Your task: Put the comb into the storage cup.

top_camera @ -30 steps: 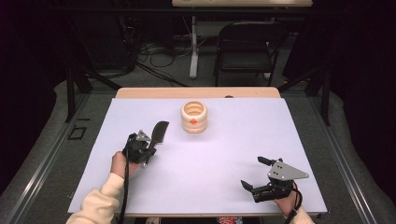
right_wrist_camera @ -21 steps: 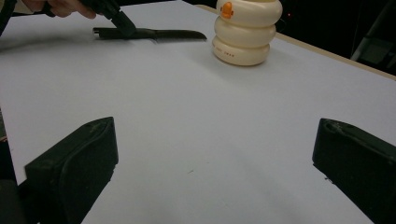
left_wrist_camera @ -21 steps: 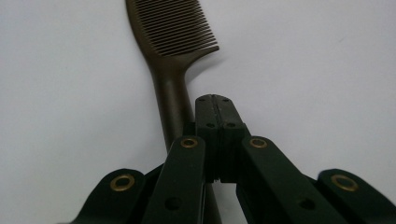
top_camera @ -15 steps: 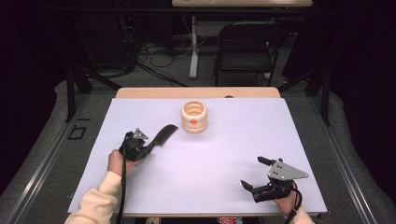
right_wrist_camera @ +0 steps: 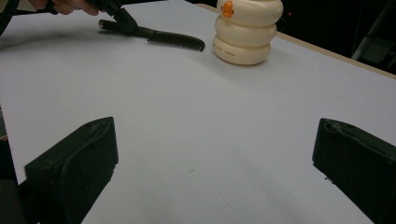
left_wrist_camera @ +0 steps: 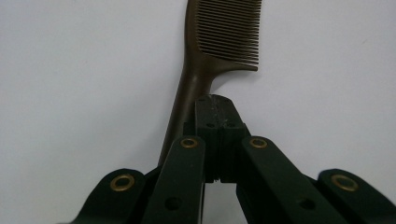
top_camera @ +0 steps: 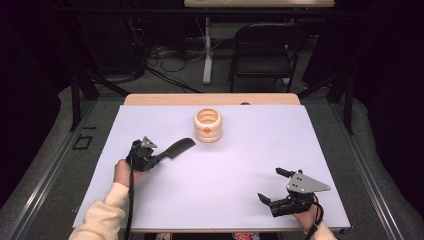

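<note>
Left gripper (top_camera: pixel 159 159) clamped on our dark comb's (top_camera: pixel 176 148) handle, teeth legible in its own view (left_wrist_camera: pixel 229 30), comb lying on white table (top_camera: pixel 220 190) near cream ribbed container (top_camera: pixel 207 125), right gripper (top_camera: pixel 274 186) spread wide, holding nothing, our high view placing it well apart.

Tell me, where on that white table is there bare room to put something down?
Most of it. The widest bare patch lies between the cream ringed cup, the right gripper with its jaws open, and the table's right edge. The near-left corner below the left gripper is free too. It is tighter between the comb and the cup.
</note>
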Action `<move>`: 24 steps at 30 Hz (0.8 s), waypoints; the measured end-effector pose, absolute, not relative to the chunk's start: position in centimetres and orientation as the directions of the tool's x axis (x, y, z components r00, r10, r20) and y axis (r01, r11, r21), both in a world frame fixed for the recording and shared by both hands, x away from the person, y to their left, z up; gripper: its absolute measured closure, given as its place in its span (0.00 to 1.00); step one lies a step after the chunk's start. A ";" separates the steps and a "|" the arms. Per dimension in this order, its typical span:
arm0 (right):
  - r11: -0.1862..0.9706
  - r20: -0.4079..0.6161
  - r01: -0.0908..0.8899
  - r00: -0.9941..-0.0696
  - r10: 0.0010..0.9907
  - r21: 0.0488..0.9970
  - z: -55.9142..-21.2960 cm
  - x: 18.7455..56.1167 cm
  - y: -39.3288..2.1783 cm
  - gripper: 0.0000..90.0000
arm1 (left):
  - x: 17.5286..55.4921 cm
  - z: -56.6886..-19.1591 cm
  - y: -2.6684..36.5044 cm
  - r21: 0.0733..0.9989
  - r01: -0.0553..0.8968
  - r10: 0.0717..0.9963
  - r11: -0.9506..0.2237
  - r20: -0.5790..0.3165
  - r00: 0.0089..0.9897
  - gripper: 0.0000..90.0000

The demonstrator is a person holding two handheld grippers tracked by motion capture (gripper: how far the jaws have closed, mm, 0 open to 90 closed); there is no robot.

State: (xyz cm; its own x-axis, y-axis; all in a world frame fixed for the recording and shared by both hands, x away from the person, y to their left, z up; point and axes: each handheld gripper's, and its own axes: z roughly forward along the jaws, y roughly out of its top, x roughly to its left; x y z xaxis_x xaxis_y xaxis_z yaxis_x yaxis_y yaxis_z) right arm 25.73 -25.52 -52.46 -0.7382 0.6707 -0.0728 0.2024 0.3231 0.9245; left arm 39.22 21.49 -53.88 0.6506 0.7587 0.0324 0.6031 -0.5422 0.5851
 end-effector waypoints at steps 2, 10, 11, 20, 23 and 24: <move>0.324 -0.072 0.204 -0.739 0.670 0.924 -52.5 25.7 -25.5 0.00 | 39.2 -53.8 21.5 0.585 0.602 0.750 -0.543 0.016 0.661 1.00; 0.328 -0.071 0.208 -0.740 0.669 0.922 -52.5 25.7 -25.5 0.00 | 38.6 -52.7 21.1 0.619 0.568 0.718 -0.543 -0.007 0.696 0.86; 0.325 -0.071 0.206 -0.739 0.670 0.923 -52.5 25.7 -25.5 0.00 | 38.6 -52.5 21.1 0.621 0.561 0.712 -0.548 -0.007 0.703 0.84; 0.326 -0.069 0.209 -0.739 0.670 0.922 -52.5 25.8 -25.5 0.00 | 38.6 -51.1 21.3 0.632 0.561 0.724 -0.534 0.000 0.690 0.50; 0.324 -0.064 0.214 -0.740 0.670 0.922 -52.5 25.7 -25.5 0.00 | 38.6 -50.8 21.6 0.633 0.562 0.737 -0.532 0.018 0.676 0.44; 0.325 -0.066 0.212 -0.739 0.671 0.922 -52.5 25.8 -25.5 0.00 | 38.6 -50.7 21.7 0.631 0.564 0.739 -0.532 0.022 0.673 0.39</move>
